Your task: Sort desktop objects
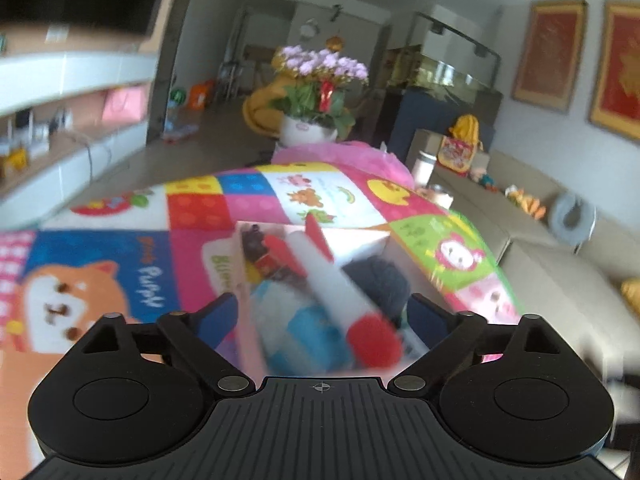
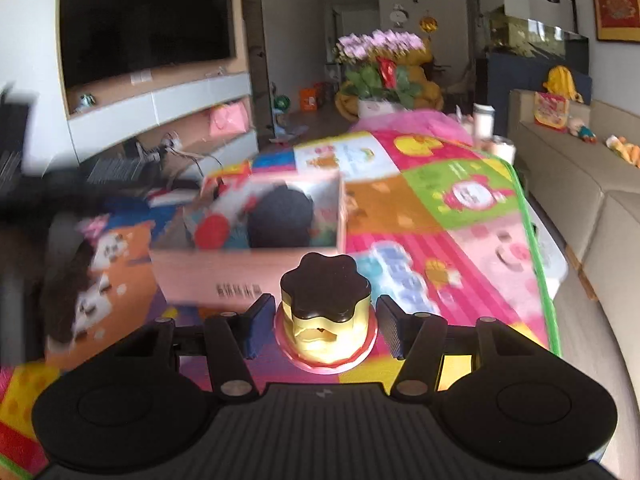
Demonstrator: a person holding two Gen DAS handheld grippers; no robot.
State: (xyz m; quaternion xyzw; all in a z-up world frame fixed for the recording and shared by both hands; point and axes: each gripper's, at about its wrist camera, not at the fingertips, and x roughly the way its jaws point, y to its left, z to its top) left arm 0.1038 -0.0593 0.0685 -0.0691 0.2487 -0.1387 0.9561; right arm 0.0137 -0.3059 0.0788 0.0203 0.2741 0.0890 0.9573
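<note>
A pink cardboard box (image 2: 224,276) stands on the colourful play mat (image 2: 420,240). It holds a white toy plane with a red nose (image 1: 340,292), a red and black toy train (image 1: 264,256), a dark round object (image 1: 376,284) and blue items. My left gripper (image 1: 322,316) is open right above the box, jaws wide on either side of the plane's nose. My right gripper (image 2: 324,324) has its jaws around a toy pudding (image 2: 326,312), yellow with a dark brown flower-shaped top on a pink base, just in front of the box; small gaps show between the pads and the toy.
A flower pot with purple blooms (image 1: 316,92) stands at the far end of the table. A beige sofa (image 2: 580,200) with toys runs along the right. A TV (image 2: 144,20) and shelf unit are on the left. A white cup (image 2: 483,120) stands at the mat's far right.
</note>
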